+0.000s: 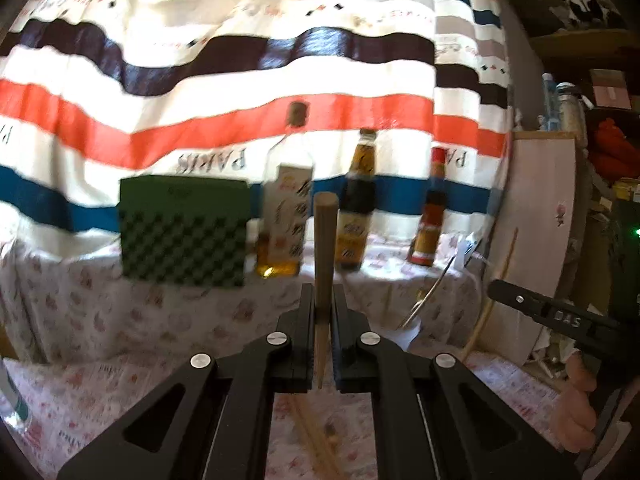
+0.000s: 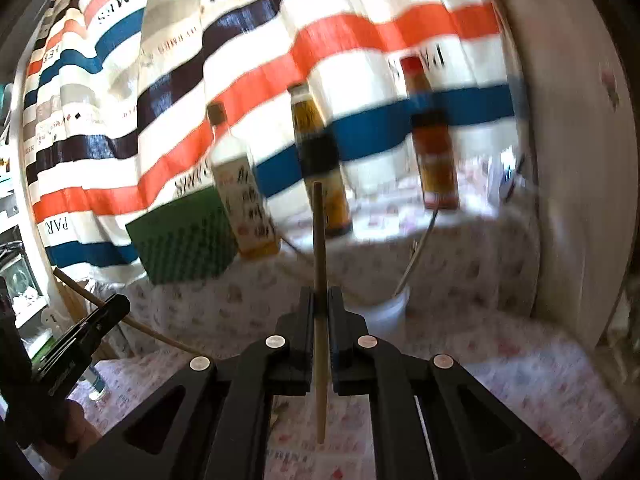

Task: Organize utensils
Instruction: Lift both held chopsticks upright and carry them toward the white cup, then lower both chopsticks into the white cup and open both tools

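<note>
Here we count three bottles [image 1: 352,200], one green box [image 1: 184,232] and two wooden sticks: left gripper [image 1: 322,304] jaws pinch one stick [image 1: 325,248] upright, right gripper [image 2: 320,308] jaws pinch the other stick [image 2: 319,260].

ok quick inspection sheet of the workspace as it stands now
surface: table under a floral cloth.
job's things: wooden stick upright in the left gripper; thinner stick upright in the right gripper; white cup holding a metal utensil.
clutter: green box, three bottles along the back.
grippers: both jaws shut on their sticks.
cables: nothing seen.
surroundings: striped curtain behind, cluttered shelves at the right.
</note>
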